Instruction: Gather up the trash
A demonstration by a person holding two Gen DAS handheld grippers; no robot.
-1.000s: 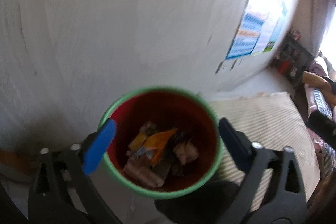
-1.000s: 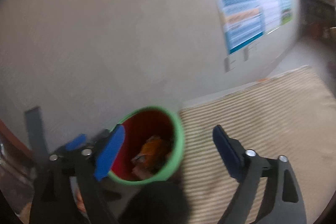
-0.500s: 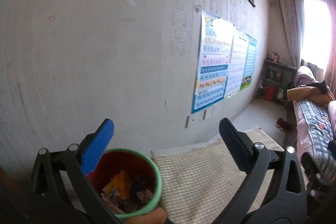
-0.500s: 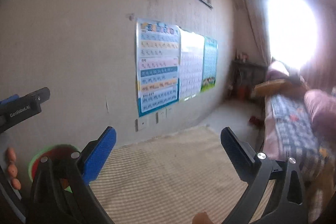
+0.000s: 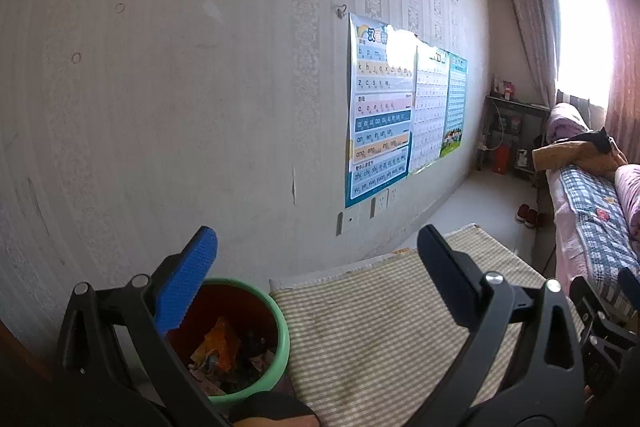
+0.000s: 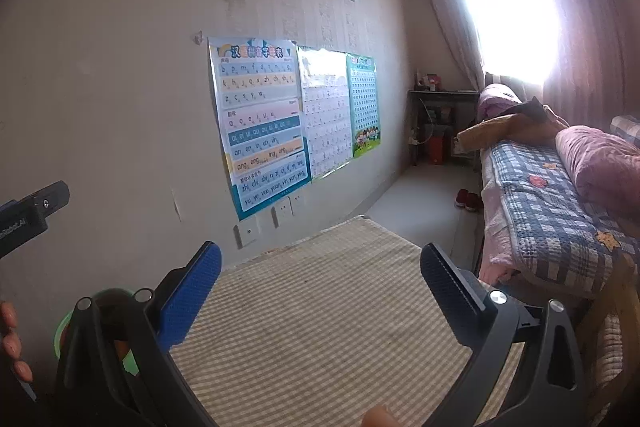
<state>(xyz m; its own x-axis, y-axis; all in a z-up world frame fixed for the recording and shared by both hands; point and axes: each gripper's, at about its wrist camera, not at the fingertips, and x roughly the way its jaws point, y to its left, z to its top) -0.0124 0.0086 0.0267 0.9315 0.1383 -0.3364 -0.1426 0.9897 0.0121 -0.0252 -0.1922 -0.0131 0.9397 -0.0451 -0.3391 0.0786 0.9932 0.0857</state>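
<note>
A round bin with a green rim (image 5: 282, 323) and red inside stands against the wall at the left end of a striped cloth surface (image 5: 380, 315). It holds crumpled wrappers (image 5: 218, 347), one orange. My left gripper (image 5: 316, 267) is open and empty, raised above and right of the bin. My right gripper (image 6: 320, 275) is open and empty over the striped cloth (image 6: 320, 319). The bin (image 6: 60, 331) shows at lower left of the right wrist view, mostly hidden behind the left finger.
A wall with learning posters (image 6: 260, 123) runs along the left. A bed with a checked quilt (image 6: 552, 215) and pink bedding stands at right. Red shoes (image 6: 466, 201) lie on the floor. A dark shelf (image 6: 436, 119) stands under the bright window.
Both grippers have lifted up and away from the bin and tilted to look across the room. The bin has dropped to the lower left of both views.
</note>
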